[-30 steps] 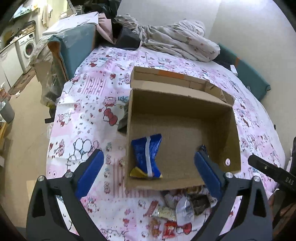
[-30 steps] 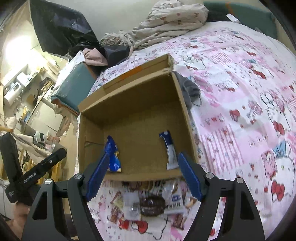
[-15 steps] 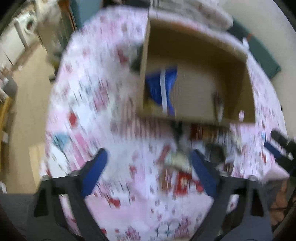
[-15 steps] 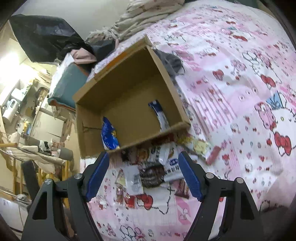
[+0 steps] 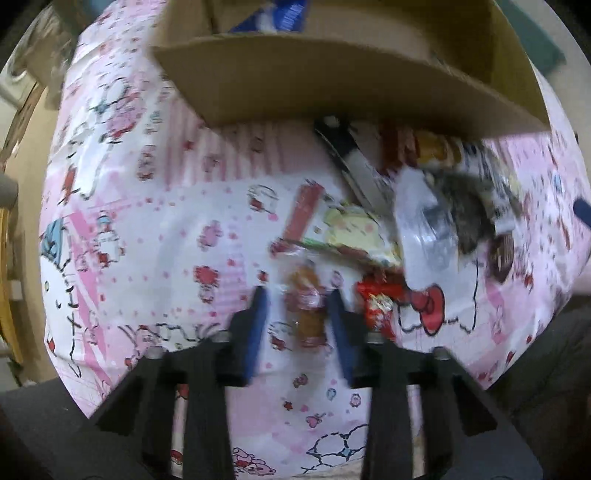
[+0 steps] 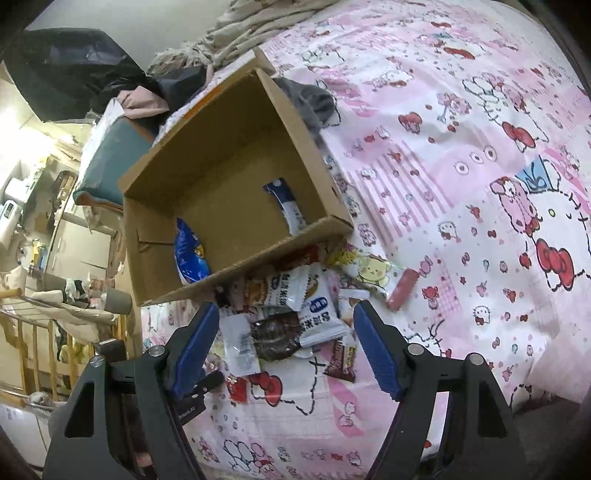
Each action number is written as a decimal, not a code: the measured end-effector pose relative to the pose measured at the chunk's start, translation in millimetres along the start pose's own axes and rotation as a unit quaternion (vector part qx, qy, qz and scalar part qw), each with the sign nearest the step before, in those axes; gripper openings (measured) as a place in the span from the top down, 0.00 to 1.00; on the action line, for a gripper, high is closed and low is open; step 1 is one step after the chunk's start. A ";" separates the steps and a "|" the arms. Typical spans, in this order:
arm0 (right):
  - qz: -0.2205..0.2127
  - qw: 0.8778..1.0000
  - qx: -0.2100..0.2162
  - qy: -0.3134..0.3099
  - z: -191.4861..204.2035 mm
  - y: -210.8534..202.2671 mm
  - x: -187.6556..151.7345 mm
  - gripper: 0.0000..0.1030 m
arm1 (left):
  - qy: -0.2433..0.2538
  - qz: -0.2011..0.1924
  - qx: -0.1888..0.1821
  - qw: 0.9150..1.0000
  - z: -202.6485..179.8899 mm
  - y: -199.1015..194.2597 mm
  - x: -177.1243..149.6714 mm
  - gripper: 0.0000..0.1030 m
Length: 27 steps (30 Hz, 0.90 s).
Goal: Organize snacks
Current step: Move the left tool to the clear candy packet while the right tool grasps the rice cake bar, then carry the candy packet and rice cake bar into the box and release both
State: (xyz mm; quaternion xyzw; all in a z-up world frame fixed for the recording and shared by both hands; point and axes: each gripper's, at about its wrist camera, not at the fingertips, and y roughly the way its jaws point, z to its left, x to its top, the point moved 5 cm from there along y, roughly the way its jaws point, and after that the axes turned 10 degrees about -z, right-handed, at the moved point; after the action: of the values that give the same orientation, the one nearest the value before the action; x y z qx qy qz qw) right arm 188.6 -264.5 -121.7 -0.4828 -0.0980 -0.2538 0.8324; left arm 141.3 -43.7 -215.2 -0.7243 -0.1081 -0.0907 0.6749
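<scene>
An open cardboard box [image 6: 258, 258] lies on the pink cartoon-print sheet, with a blue snack bag [image 6: 190, 254] and a blue-and-white bar [image 6: 286, 206] inside. Loose snacks lie heaped in front of it. My left gripper [image 5: 298, 314] points straight down. Its jaws are closing around a small orange packet [image 5: 306, 306], and a strip of sheet still shows between the packet and the left pad. My right gripper [image 6: 284, 310] hovers over the heap with its jaws closing a little. A brown cookie packet [image 6: 275, 334] and a white packet [image 6: 314, 306] lie below the gap, untouched.
Around the heap lie a yellow packet [image 6: 369, 269], a pink stick [image 6: 402, 288] and a red packet [image 5: 380, 306]. The box wall [image 5: 332, 74] stands just beyond them. A grey cloth [image 6: 310, 103] lies beside the box, with bedclothes [image 6: 251, 22] behind. The bed edge runs along the bottom.
My left gripper dropped from above the box to the snacks in front of it, and its jaws narrowed around the orange packet. My right gripper tilted down over the heap.
</scene>
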 end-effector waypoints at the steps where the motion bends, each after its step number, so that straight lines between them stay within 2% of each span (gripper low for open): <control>1: 0.004 1.000 -0.003 0.002 -2.2 1.1 -0.8 0.28 | 0.010 -0.001 0.004 1.000 -2.8 0.5 -1.1 0.85; 3: 0.010 1.000 -0.012 0.006 -6.5 3.5 -2.2 0.29 | 0.010 -0.002 0.007 1.000 -3.9 -1.4 -2.4 0.87; 7: 0.022 0.999 -0.021 0.011 -9.1 9.2 -5.0 0.30 | -0.022 -0.004 0.002 1.000 9.5 -14.7 -4.5 0.87; 10: 0.040 0.999 -0.029 -0.001 -7.9 18.5 -8.8 0.46 | -0.048 -0.014 -0.017 0.999 21.2 -33.7 2.0 0.87; 11: 0.052 0.998 -0.032 -0.009 -6.4 24.7 -11.0 0.59 | -0.055 -0.022 -0.026 0.998 25.7 -43.0 3.5 0.87; 12: 0.064 0.997 -0.036 -0.018 -4.8 31.3 -13.2 0.64 | -0.062 -0.029 -0.032 0.997 28.5 -49.9 4.2 0.87; 14: 0.091 0.993 -0.060 -0.050 -0.5 48.9 -18.3 0.64 | -0.074 -0.039 -0.037 0.996 34.2 -60.0 4.1 0.87; 17: 0.107 0.984 -0.103 -0.099 4.9 68.6 -22.9 0.64 | -0.094 -0.044 -0.054 0.993 41.2 -68.2 0.7 0.87; 24: 0.129 0.970 -0.136 -0.155 15.9 103.0 -33.2 0.64 | -0.091 -0.054 -0.062 0.992 39.1 -69.8 5.1 0.87; 27: 0.127 0.971 -0.136 -0.151 16.4 107.7 -33.9 0.63 | -0.091 -0.056 -0.063 0.992 36.5 -65.1 9.5 0.87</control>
State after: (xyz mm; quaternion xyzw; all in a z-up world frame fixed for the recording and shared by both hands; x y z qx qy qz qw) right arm 216.8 -195.8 -208.2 -0.6327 -0.1249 -0.0812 0.7599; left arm 131.7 -2.7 -152.8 -0.7635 -0.2030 -0.0686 0.6092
